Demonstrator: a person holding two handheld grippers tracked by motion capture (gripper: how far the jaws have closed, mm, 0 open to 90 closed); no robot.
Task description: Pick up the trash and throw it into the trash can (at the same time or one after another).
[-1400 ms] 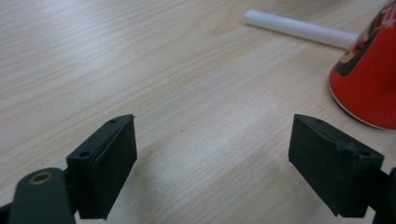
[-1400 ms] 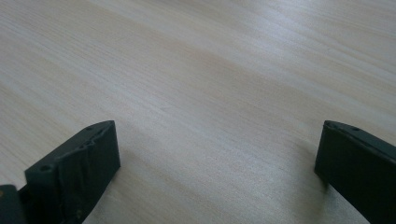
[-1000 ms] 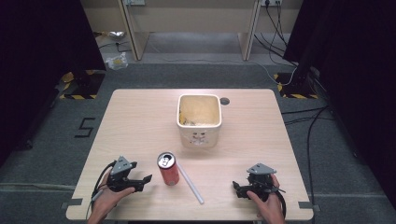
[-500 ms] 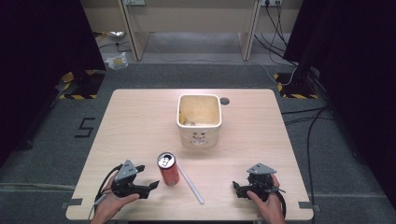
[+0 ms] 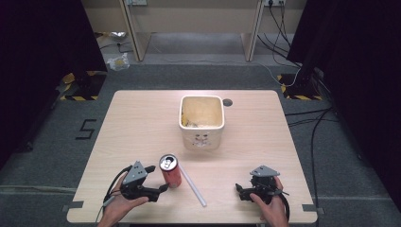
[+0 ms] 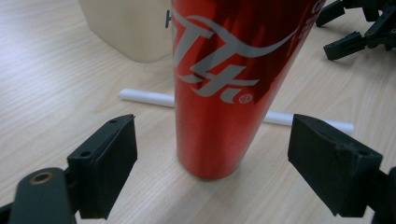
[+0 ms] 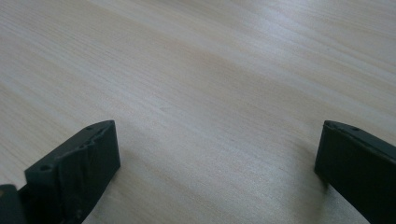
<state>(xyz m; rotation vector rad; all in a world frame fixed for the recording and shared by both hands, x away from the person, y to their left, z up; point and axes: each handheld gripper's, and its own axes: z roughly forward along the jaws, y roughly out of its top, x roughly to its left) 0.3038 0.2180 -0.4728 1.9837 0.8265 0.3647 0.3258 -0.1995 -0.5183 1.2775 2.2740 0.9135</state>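
Note:
A red soda can (image 5: 170, 172) stands upright near the table's front edge, its opened top facing up. My left gripper (image 5: 157, 178) is just left of it, open, one jaw on each side of the can without touching. In the left gripper view the can (image 6: 224, 84) rises between the spread jaws of the left gripper (image 6: 222, 140). A white straw (image 5: 192, 185) lies flat just right of the can; it shows behind the can as the straw (image 6: 144, 97). My right gripper (image 5: 240, 191) rests at the front right, open over bare wood, and the right gripper (image 7: 217, 149) holds nothing.
A cream square bin (image 5: 202, 120) with scraps inside stands at the table's middle back; the bin (image 6: 130, 28) is behind the can. A round cable hole (image 5: 227, 101) is beside it. The wooden table (image 5: 132, 123) is bare at left and right. The right gripper (image 6: 359, 28) shows far off.
My left gripper has slid right along the front edge until its open jaws flank the can. The can, straw and right gripper have stayed put.

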